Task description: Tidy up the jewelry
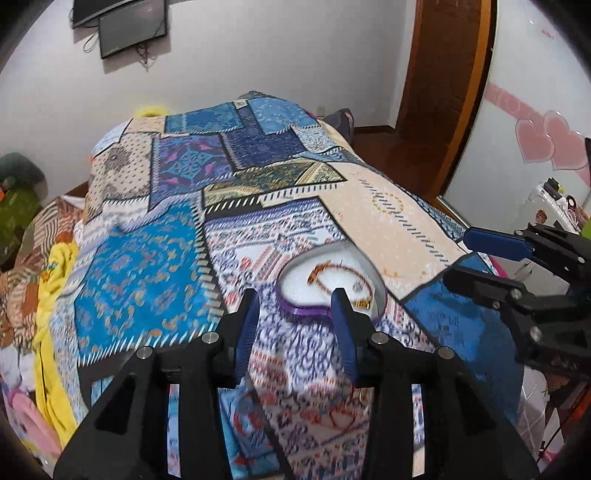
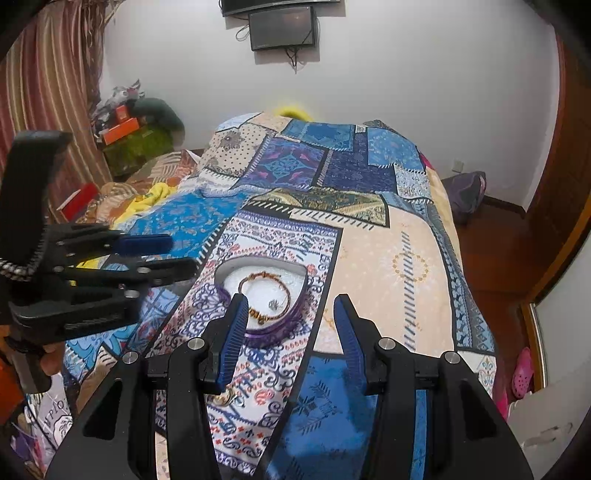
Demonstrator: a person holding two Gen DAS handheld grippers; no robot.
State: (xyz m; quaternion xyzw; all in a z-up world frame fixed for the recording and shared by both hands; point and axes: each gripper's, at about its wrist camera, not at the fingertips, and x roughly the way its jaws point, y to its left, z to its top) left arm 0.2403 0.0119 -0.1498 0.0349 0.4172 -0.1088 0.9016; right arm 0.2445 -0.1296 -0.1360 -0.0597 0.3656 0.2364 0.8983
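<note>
A purple heart-shaped jewelry box [image 1: 306, 314] with a white lining lies on the patterned bedspread; it also shows in the right wrist view [image 2: 284, 325]. A brown beaded bracelet [image 1: 364, 282] and a small silver piece [image 2: 273, 304] lie inside it; the bracelet also shows in the right wrist view [image 2: 258, 277]. My left gripper [image 1: 295, 306] is open and empty, just short of the box. My right gripper [image 2: 291, 310] is open and empty, with the box by its left finger. A small gold and silver piece [image 2: 227, 398] lies on the bedspread under that finger.
The patchwork bedspread [image 1: 177, 266] covers the whole bed. Yellow and striped bedding [image 1: 44, 295] is piled at the left. Wall screens [image 2: 282, 27] hang at the far end. A wooden door [image 1: 443, 92] and floor are to the right.
</note>
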